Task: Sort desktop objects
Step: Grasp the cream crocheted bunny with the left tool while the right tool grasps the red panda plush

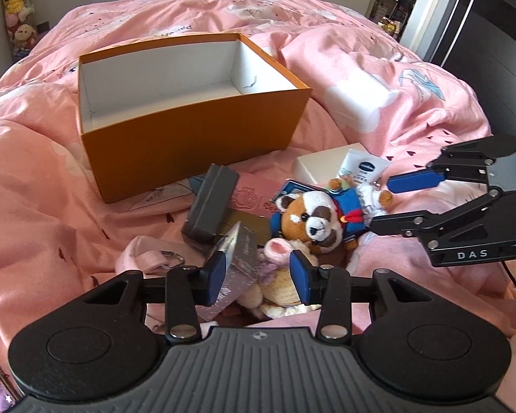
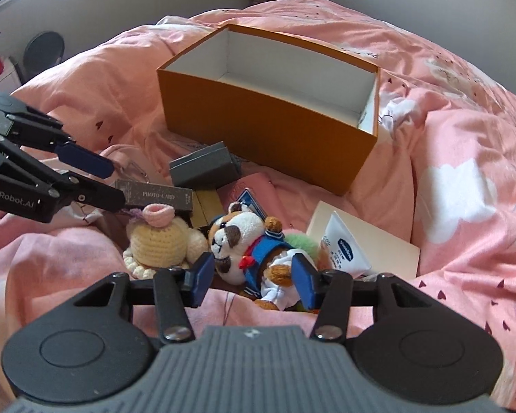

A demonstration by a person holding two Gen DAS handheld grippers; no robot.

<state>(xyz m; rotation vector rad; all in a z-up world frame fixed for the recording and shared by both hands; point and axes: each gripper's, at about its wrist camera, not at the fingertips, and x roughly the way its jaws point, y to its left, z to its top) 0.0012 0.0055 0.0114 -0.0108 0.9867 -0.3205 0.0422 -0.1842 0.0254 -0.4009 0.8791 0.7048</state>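
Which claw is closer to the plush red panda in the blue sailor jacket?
Right. The right claw straddles the plush red panda in the blue sailor jacket, one finger on each side. The left claw sits beside it, around the silver photo-card box.

Both grippers: black linkages, silver screws, blue-padded fingers (image 1: 217,272), ribbed grey bodies (lettered "DAS", "GenRobot.AI").

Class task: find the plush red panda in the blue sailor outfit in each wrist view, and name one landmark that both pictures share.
Left wrist view: plush red panda right of centre, in front of the orange box's right corner.
Right wrist view: plush red panda low centre, lying between the right gripper's fingers.
Shared landmark: the open orange box behind it.
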